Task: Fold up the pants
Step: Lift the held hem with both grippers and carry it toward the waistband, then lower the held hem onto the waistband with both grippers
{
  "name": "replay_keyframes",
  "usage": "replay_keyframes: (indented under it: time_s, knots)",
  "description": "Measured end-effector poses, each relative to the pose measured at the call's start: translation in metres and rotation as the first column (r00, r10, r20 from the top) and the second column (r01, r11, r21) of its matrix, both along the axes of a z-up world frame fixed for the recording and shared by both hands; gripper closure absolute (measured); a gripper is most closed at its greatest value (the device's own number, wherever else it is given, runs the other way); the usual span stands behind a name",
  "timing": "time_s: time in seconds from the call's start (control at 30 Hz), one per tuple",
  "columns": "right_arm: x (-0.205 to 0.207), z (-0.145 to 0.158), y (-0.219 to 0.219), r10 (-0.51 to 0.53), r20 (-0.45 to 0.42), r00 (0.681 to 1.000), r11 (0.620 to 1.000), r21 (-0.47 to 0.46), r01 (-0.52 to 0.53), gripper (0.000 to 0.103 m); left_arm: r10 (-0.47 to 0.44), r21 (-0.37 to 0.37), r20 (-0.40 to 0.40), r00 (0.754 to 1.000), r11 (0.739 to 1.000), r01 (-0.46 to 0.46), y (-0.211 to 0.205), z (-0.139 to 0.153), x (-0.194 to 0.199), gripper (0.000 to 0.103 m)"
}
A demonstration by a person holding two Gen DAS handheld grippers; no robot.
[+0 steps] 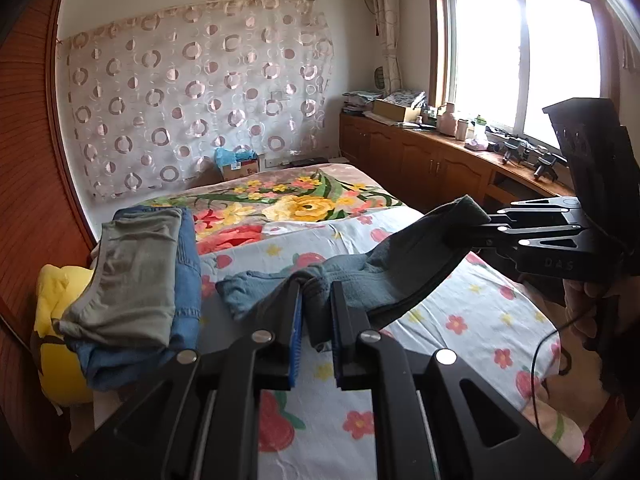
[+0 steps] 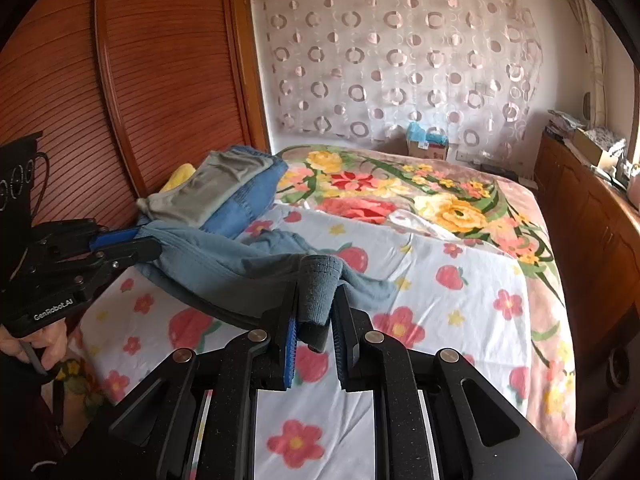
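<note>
Hanging between two grippers, the blue-grey pants (image 1: pixel 360 276) stretch like a little bridge just over the bed (image 1: pixel 460 304). One end of the pants is bunched up in the left gripper (image 1: pixel 316 312). Its fingers (image 1: pixel 294 320) are pressed close together and pinch the cloth tight. The other end is in the right gripper (image 2: pixel 314 312), and its fingers (image 2: pixel 291 332) pinch a thick folded edge of the pants the same way. In the left wrist view the right gripper sits off to the right side, higher up, with the cloth sloping down from it. A loose bit of the pants flops onto the sheet (image 2: pixel 420 280) in the middle of the bed.

That sheet is white with red strawberries and little flowers. Farther back on the bed lies a blanket (image 2: pixel 400 192) with big yellow and red flowers. On the left side of the bed, near the brown wooden wardrobe (image 2: pixel 120 80), there is a pile of folded clothes (image 1: pixel 136 276): a grey piece on top of blue jeans. Something yellow (image 1: pixel 56 312) peeks out beside the pile. A curtain with rings (image 1: pixel 192 92) hangs on the far wall. A long wooden counter (image 1: pixel 440 156) runs under the bright window (image 1: pixel 520 56), with boxes and bottles on it. A hand (image 2: pixel 36 344) holds the left gripper's handle.
</note>
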State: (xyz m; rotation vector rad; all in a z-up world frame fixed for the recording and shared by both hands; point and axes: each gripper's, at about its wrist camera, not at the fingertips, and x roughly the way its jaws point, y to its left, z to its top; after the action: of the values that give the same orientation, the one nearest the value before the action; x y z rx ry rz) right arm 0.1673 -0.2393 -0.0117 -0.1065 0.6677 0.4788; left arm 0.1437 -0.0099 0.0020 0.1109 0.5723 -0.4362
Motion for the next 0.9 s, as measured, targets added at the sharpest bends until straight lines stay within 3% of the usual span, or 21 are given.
replay_keyframes:
  time_s: [0.4,0.9]
  knots:
    - [-0.039,-0.033,0.011,0.021,-0.039,0.999,1.000,0.011,-0.021,0.090,-0.006,-0.003,-0.043,0.999,1.000,0.006,0.009,-0.029,-0.038,0.094]
    - [-0.066,-0.091,-0.004,-0.019,-0.123,0.992,0.997,0.072,0.028,0.090,-0.031,0.010,-0.109,0.994,0.999,0.032,0.004,-0.071,-0.067,0.094]
